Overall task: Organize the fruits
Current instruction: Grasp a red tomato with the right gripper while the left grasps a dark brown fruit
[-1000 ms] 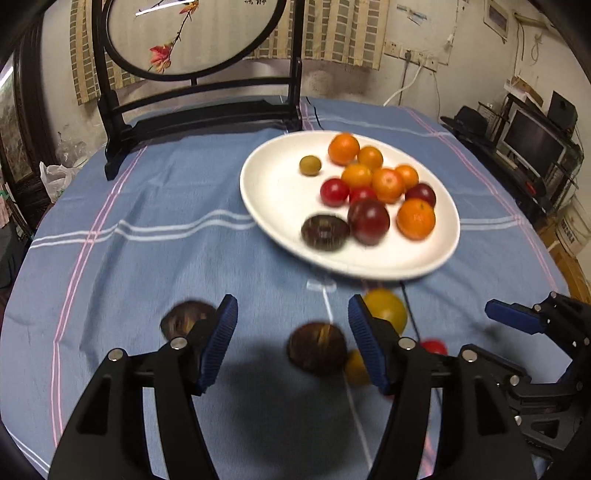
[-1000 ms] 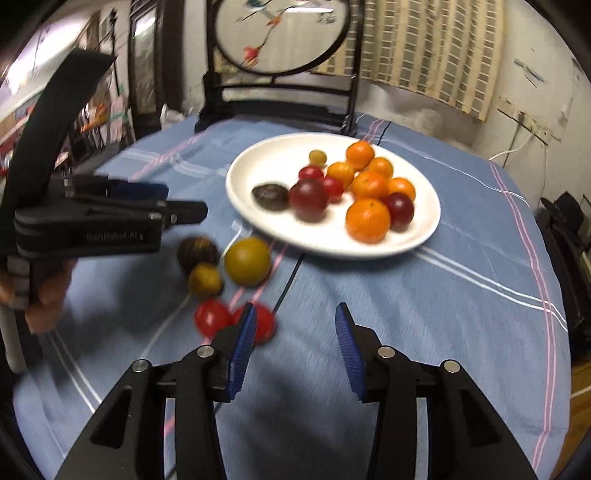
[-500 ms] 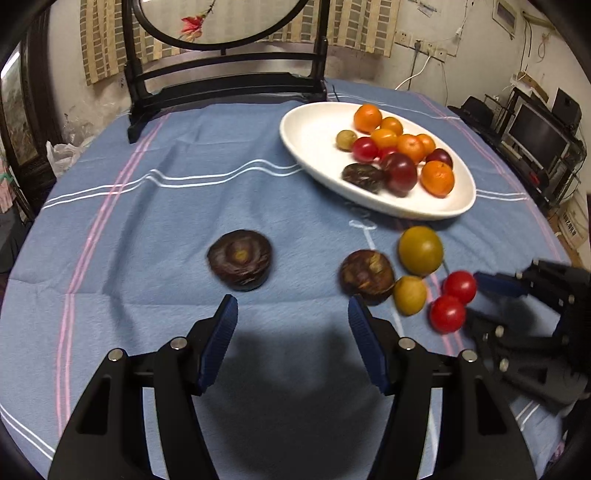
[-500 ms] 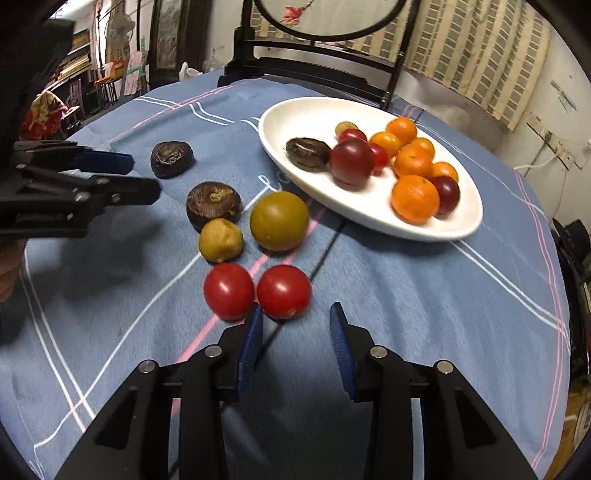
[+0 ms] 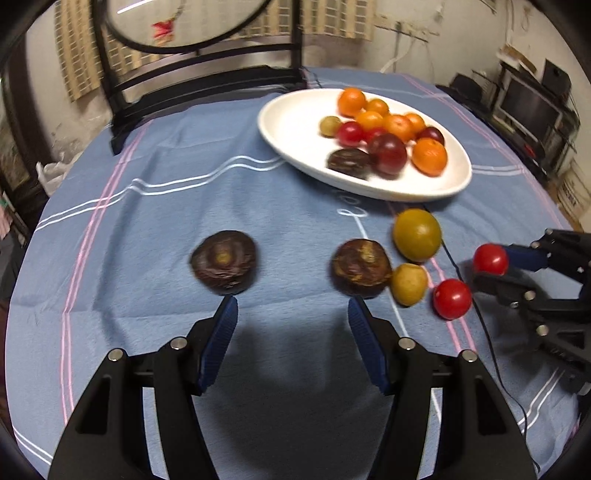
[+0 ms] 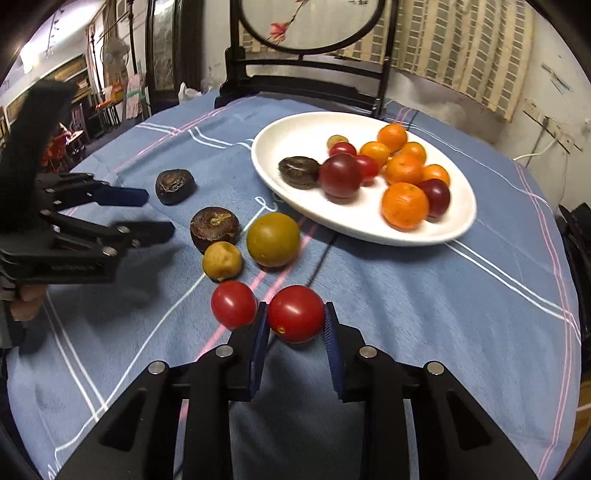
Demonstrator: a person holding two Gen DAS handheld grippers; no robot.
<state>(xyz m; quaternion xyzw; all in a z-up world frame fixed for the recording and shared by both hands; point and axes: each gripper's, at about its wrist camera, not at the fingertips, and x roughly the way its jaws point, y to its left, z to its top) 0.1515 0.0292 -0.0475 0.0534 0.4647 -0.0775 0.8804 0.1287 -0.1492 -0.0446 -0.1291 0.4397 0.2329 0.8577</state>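
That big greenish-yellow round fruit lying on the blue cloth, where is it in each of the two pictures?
Left wrist view: the greenish-yellow fruit lies right of centre, just below the white plate.
Right wrist view: the same fruit sits near the centre, left of and below the plate.
Shared landmark: the white plate.

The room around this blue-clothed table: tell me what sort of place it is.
Probably a lived-in home room: a dark wooden stand with a round painted panel, a woven blind on the wall, and a dark screen on cluttered shelving.
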